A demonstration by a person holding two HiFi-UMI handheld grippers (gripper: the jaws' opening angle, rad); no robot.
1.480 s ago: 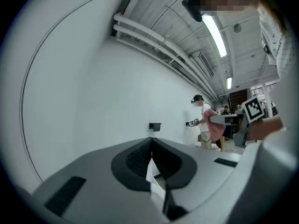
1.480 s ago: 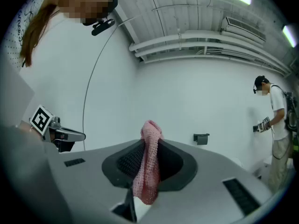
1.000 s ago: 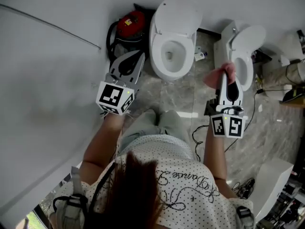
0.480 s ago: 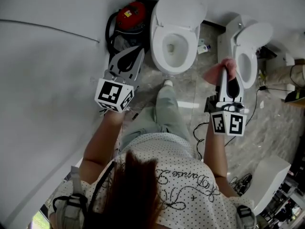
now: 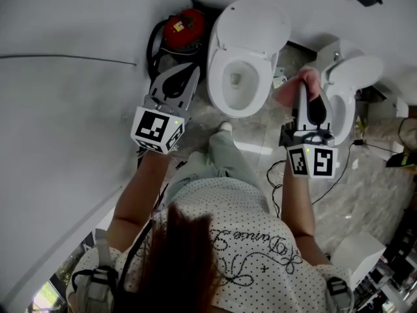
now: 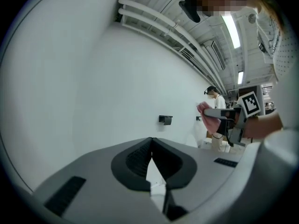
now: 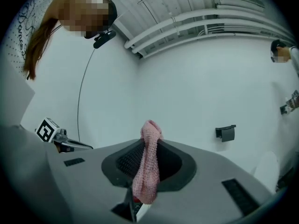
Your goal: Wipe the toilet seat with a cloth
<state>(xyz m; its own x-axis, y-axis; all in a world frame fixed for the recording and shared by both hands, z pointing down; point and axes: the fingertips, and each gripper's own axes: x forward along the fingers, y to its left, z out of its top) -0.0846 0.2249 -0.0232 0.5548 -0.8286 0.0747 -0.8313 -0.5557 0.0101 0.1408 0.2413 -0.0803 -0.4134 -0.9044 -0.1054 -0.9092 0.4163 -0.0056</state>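
Right gripper (image 7: 150, 146) first: its fingers are clamped shut on a pink knitted cloth (image 7: 147, 169). The cloth pokes up past the tips and hangs in a fold toward the camera. From the head view we see it bunched at the end of that gripper, held up in the air. Below it is the strip of grey marbled floor (image 5: 257, 132) between two toilets, and it's just beside the left rim of the second white toilet (image 5: 348, 77) on the right. We can't tell whether it touches that rim.

Left gripper (image 6: 152, 144): the fingers meet at the tips and we see nothing between them. In the head view it sits just left of the white oval toilet (image 5: 242, 113), near its front-left edge, pointing toward the white wall (image 5: 78, 18).

That toilet stands at the wall edge of the floor, with its toilet seat (image 5: 219, 83) down around the bowl and its lid (image 5: 254, 21) tipped up. A red and black round object (image 5: 182, 30) sits on the floor to its left, right against the wall. Up on the wall we've got a small black paper holder (image 7: 226, 132).
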